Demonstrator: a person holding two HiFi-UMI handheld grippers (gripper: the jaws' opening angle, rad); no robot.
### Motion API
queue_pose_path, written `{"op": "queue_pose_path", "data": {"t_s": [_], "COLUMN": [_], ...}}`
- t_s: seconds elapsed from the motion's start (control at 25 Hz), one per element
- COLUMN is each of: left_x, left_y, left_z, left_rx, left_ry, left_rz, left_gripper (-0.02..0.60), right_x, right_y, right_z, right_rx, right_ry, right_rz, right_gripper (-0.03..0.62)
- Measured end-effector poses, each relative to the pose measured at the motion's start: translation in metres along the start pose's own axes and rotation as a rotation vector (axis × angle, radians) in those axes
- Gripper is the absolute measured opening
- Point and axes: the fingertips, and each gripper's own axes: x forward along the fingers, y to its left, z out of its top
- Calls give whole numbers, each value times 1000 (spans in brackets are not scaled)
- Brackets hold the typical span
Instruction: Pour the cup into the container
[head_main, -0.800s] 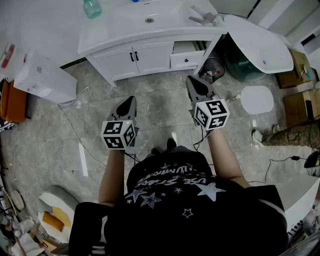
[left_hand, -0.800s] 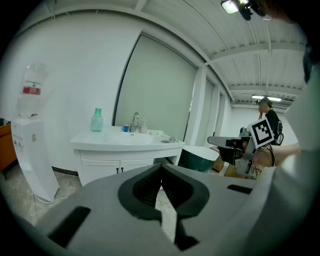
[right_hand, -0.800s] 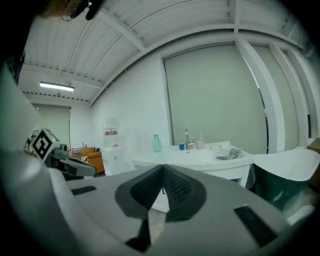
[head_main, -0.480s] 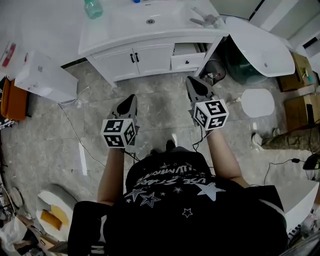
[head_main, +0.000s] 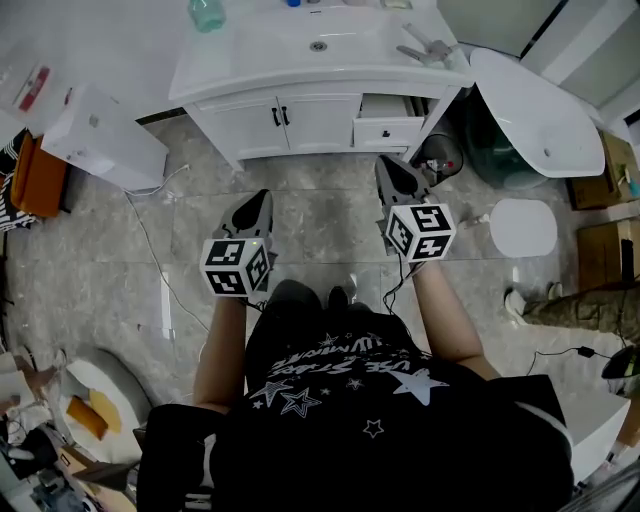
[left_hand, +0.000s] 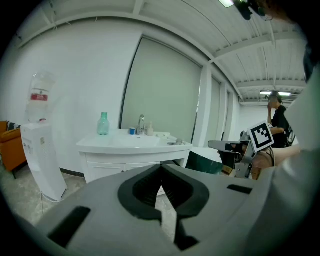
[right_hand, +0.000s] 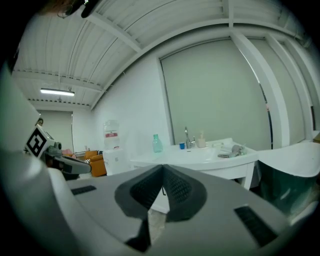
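The small blue cup (left_hand: 131, 131) stood at the back edge of the white vanity countertop (head_main: 240, 55). It sat between the pale-green plastic bottle (left_hand: 103, 123) on its left and the chrome faucet (left_hand: 141, 124) on its right, well apart from both grippers. The left gripper (head_main: 262, 197) was closed and empty, held over the floor. The right gripper (head_main: 384, 162) was likewise closed on nothing. The step looked like the approach. To do it well, one gripper needed its jaws opened before reaching in, then to meet the cup's wall squarely and keep it upright, clear of bottle and faucet. Which container was meant could not be told.
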Motion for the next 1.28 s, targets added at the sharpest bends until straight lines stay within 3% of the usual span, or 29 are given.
{"op": "queue_pose_path", "data": {"t_s": [0.04, 0.12, 0.32, 0.6, 0.88, 1.28], "left_x": [-1, -2, -5, 14, 66, 148], "left_y": [0, 0, 12, 43, 91, 183], "left_z": [2, 4, 5, 0, 23, 70], "left_rx": [-1, -2, -21, -54, -60, -62], "left_ry": [-6, -12, -20, -14, -15, -4], "left_rz": [9, 21, 48, 50, 30, -21], "left_gripper": [11, 11, 11, 11, 11, 11], "right_x": [3, 8, 24, 53, 117, 239], "right_y": [2, 6, 15, 18, 3, -15], "right_z": [0, 1, 0, -9, -4, 33], "right_rx": [0, 7, -8, 7, 2, -2], "right_ry": [1, 6, 24, 60, 90, 90], "right_rz": [19, 54, 90, 109, 83, 21], "right_gripper": [20, 116, 240, 367, 390, 399]}}
